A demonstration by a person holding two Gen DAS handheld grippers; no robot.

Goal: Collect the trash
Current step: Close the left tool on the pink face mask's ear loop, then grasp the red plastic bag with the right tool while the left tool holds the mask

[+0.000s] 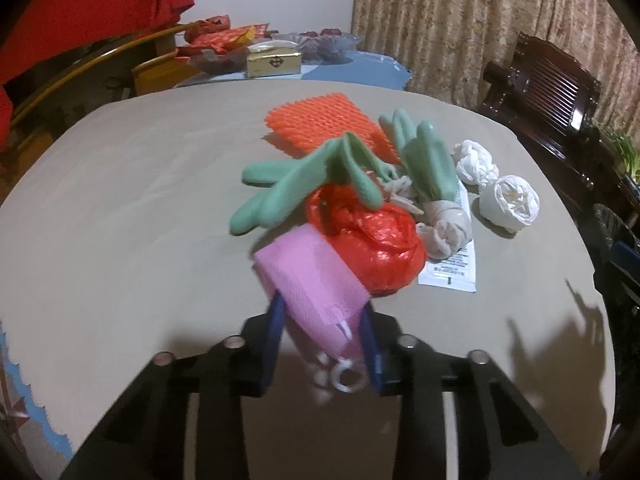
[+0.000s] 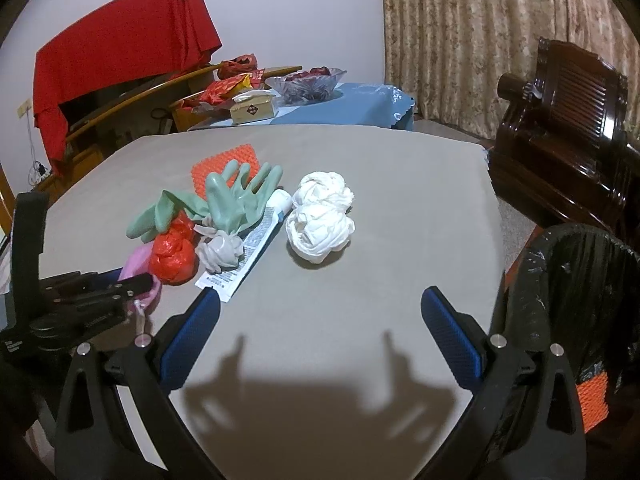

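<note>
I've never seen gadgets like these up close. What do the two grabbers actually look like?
Both look alike. The right gripper has a matte black frame that branches into angular struts with triangular cut-outs and small round silver bolt heads. Each finger ends in a flat blue pad with a fine dotted texture. The left gripper shows the same black struts, silver bolts and blue pads. No cables, sleeves or hands show.

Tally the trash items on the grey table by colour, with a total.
Green gloves: 2
White bag bundles: 2
Orange mesh mat: 1
Red bag: 1
Pink mesh pouch: 1
White printed tube: 1
Beige knotted cloth: 1
Total: 9
</note>
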